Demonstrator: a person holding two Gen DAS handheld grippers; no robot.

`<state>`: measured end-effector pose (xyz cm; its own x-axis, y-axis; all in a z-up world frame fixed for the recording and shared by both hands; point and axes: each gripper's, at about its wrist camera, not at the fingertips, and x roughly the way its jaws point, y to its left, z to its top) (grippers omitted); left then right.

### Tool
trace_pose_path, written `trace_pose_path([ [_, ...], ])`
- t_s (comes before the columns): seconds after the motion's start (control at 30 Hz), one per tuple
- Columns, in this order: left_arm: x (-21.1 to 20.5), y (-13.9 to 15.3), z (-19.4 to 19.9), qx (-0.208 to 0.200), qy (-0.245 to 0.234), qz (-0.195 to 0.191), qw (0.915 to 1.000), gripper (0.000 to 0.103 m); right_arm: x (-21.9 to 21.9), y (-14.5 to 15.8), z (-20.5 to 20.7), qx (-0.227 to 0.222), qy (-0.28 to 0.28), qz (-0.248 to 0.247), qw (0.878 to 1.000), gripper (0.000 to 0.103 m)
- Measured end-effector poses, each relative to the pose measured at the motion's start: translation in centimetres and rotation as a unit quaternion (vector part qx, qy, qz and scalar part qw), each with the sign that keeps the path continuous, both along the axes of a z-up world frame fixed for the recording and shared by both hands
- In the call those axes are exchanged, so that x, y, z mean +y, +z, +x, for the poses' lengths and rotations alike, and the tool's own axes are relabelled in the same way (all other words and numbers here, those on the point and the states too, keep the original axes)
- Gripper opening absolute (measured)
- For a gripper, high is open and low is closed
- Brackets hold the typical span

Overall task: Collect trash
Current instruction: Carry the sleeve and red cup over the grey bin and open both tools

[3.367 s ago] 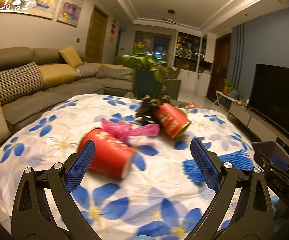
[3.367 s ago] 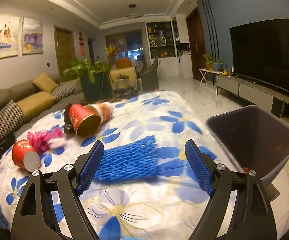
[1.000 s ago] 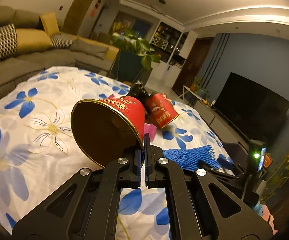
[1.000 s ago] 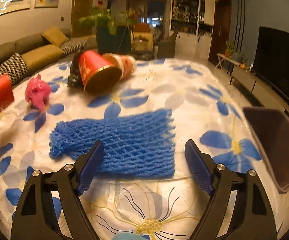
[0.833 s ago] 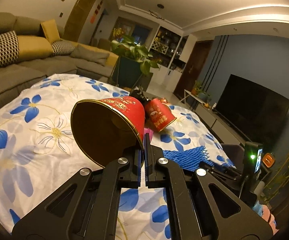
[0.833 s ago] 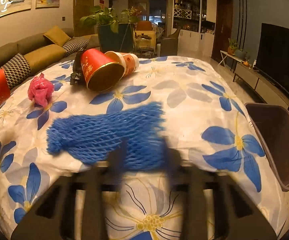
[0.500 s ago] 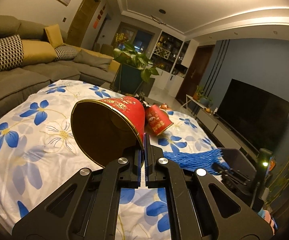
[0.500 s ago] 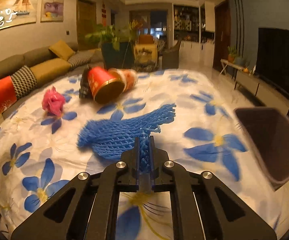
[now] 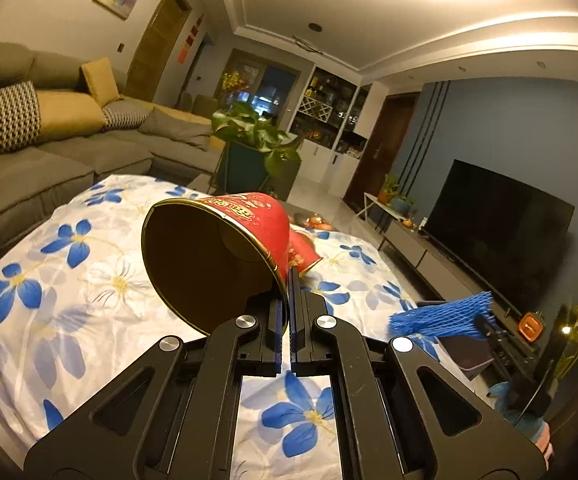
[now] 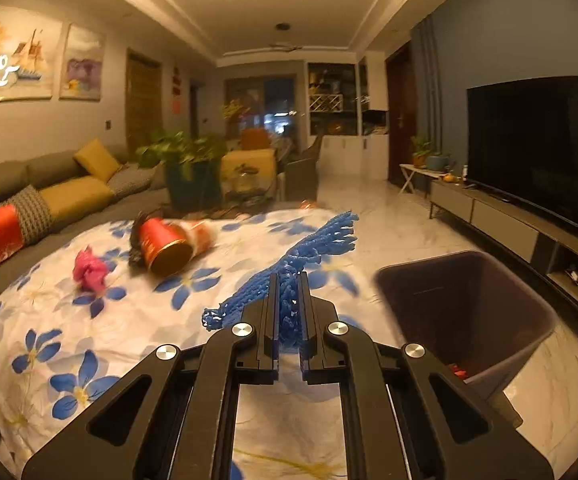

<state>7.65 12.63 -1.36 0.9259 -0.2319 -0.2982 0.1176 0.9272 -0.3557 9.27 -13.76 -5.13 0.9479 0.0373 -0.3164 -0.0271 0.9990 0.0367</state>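
Right gripper (image 10: 288, 312): jaws clamped on the blue foam net (image 10: 313, 250), which is held clear of the floral tablecloth (image 10: 69, 340). The net's long axis runs from lower left of centre up toward the upper right of centre in the right wrist view, its free end fanning out past the fingertips.

Left gripper (image 9: 287, 312): jaws pinched together on the rim of a red paper cup (image 9: 225, 256), its open mouth facing the camera and tilted left. The cup is lifted off the cloth.

Key relation: the trash bin (image 10: 509, 344) is seen at lower right of the right wrist view, beside the table edge, mouth open and tilted toward the table. It lies right of the net, so the right gripper is judged the nearer one. In the left wrist view the net is seen far right, with the bin only partly seen below it, so the cup has further to travel.

Still left on the cloth: another red cup (image 10: 165, 246), a second cup behind it, a pink wad (image 10: 89, 270).
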Motion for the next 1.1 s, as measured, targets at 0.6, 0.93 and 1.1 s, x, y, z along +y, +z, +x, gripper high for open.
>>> trace_pose_path([
  [0.6, -13.5, 0.5, 7.3, -0.015, -0.148, 0.044, 0.9879, 0.001, -8.5, 4.0, -3.2, -0.087, -0.109, 0.023, 0.990, 0.008],
  [0.93, -23.9, -0.2, 10.0, -0.035, -0.251, 0.049, 0.9661, 0.001, -12.1, 3.5, -2.1, -0.086, -0.154, 0.027, 0.984, 0.008],
  [1.1, -27.5, -0.6, 11.0, -0.038, -0.282, 0.044, 0.9575, 0.001, -13.4, 3.0, -1.7, -0.084, -0.169, 0.033, 0.981, 0.008],
])
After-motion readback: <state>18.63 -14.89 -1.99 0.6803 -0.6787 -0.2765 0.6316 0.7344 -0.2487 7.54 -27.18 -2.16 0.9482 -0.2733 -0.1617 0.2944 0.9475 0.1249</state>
